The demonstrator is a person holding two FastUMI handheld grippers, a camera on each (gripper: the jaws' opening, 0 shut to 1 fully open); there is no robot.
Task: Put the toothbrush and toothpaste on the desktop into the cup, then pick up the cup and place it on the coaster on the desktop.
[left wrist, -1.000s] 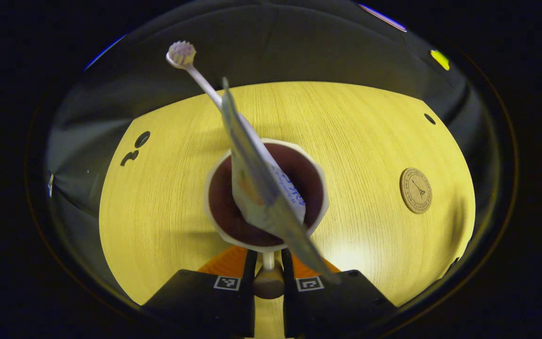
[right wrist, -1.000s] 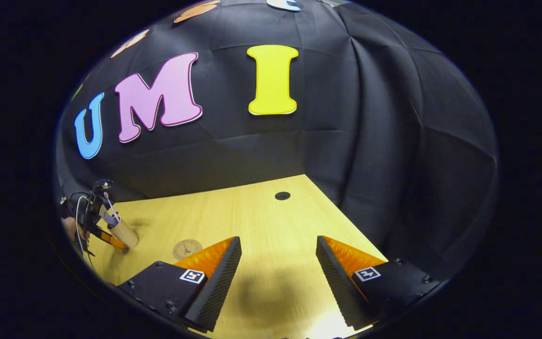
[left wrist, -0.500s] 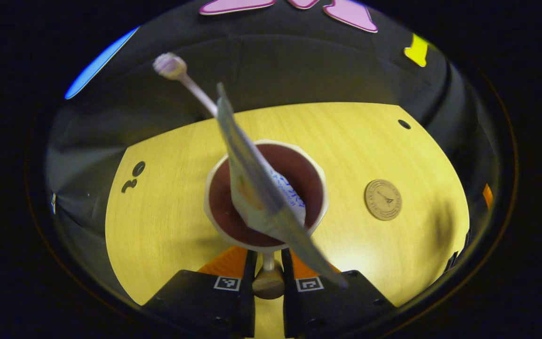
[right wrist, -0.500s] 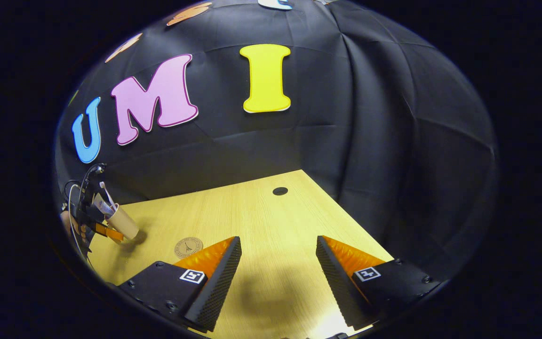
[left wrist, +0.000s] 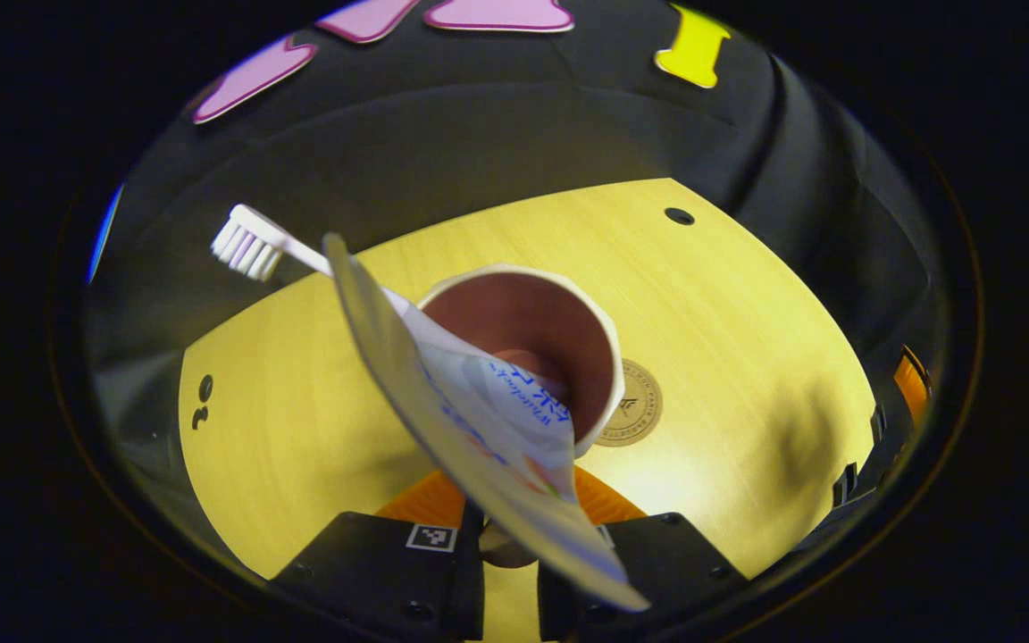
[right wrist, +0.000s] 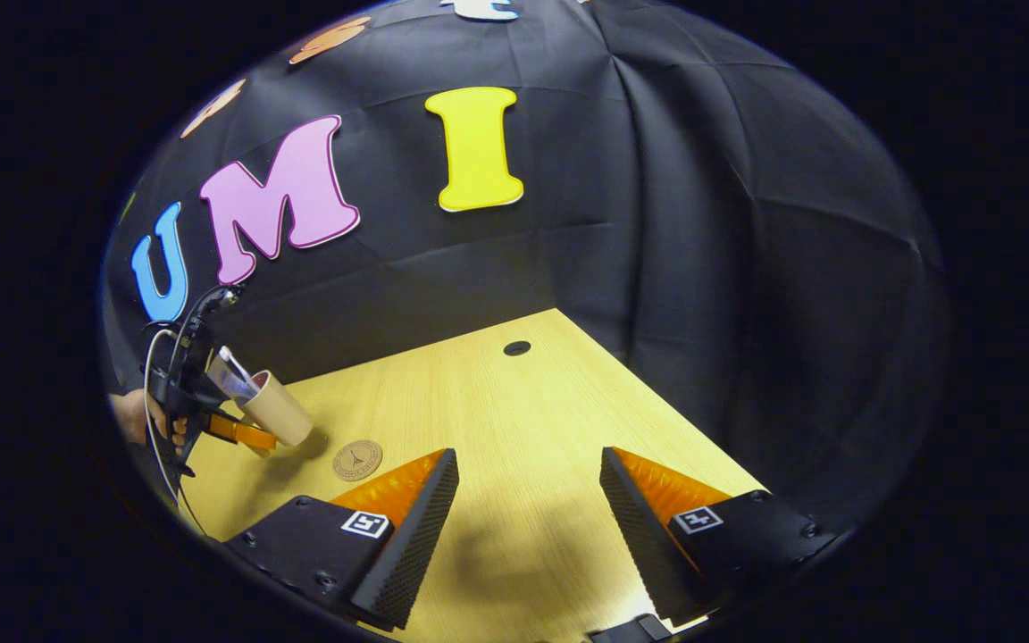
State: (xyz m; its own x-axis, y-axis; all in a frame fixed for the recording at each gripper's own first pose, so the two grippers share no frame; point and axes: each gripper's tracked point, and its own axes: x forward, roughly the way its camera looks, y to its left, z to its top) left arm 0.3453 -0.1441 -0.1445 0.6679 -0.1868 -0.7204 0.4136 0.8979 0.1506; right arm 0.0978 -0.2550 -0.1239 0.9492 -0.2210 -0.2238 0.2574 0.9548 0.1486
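Round cork coaster on wood-grain desktop; left gripper clamps the paper cup; right gripper gapes, holding nothing.

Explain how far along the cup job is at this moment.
Done: toothbrush and toothpaste sit in the cup. In hand: the left gripper holds the cup by its handle, tilted above the desk. Left: set it on the coaster. The right gripper is open.
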